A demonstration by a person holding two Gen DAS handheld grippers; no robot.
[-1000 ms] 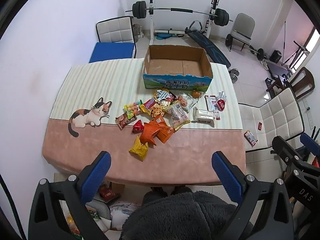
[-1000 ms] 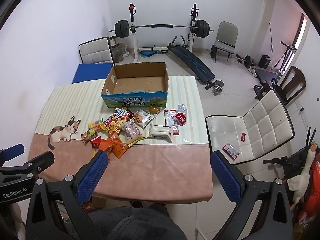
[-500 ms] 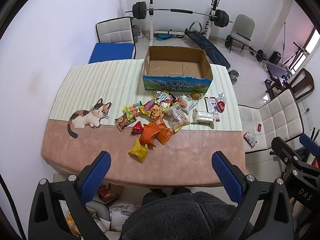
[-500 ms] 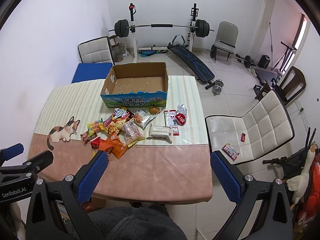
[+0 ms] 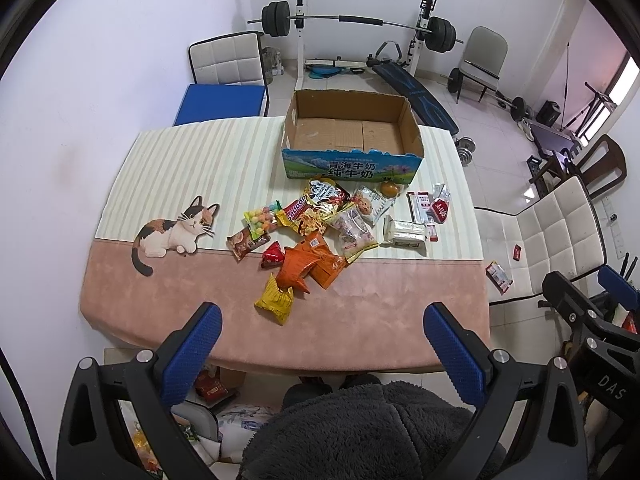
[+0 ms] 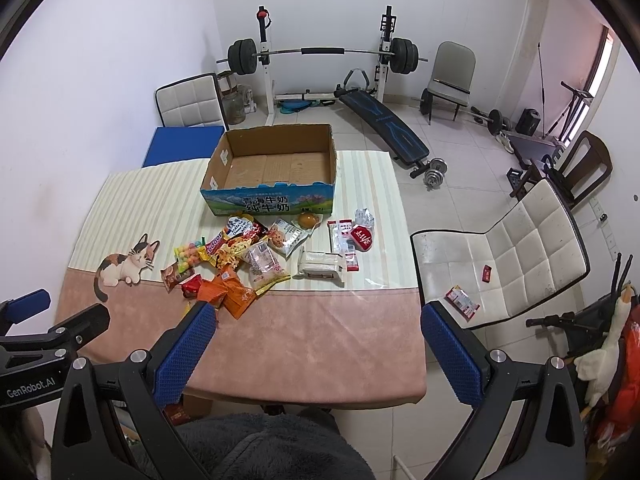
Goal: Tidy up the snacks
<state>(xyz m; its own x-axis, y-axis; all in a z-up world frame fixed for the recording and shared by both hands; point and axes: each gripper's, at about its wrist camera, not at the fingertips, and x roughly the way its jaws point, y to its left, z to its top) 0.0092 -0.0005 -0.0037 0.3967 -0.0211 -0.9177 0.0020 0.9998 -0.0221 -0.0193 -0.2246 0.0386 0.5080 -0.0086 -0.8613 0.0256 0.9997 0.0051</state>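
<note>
The left gripper (image 5: 320,336) is held wide open and nothing is gripped between its blue pads; it is kept high above the near edge of the surface (image 5: 380,312). The right gripper (image 6: 318,334) is opened equally wide and is also empty, at a similar height.

Beyond the grippers, on the pink part of the surface, a yellow packet (image 5: 275,298) is seen nearest, and just behind it two orange packets (image 5: 306,262) are lying partly one over the other. Further out, a heap of snack bags (image 5: 328,210) is spread across the striped cloth, with a white packet (image 5: 404,232) and a red-labelled packet (image 5: 439,210) to the right side. Behind the heap, the cardboard box (image 5: 352,136) is standing open, and its bottom is seen bare.

It is judged that the task is not yet begun: no snack is placed in the box, and all packets are left to be picked up. Two small packets (image 6: 462,300) are also seen on the white chair (image 6: 520,248), apart from the surface.
</note>
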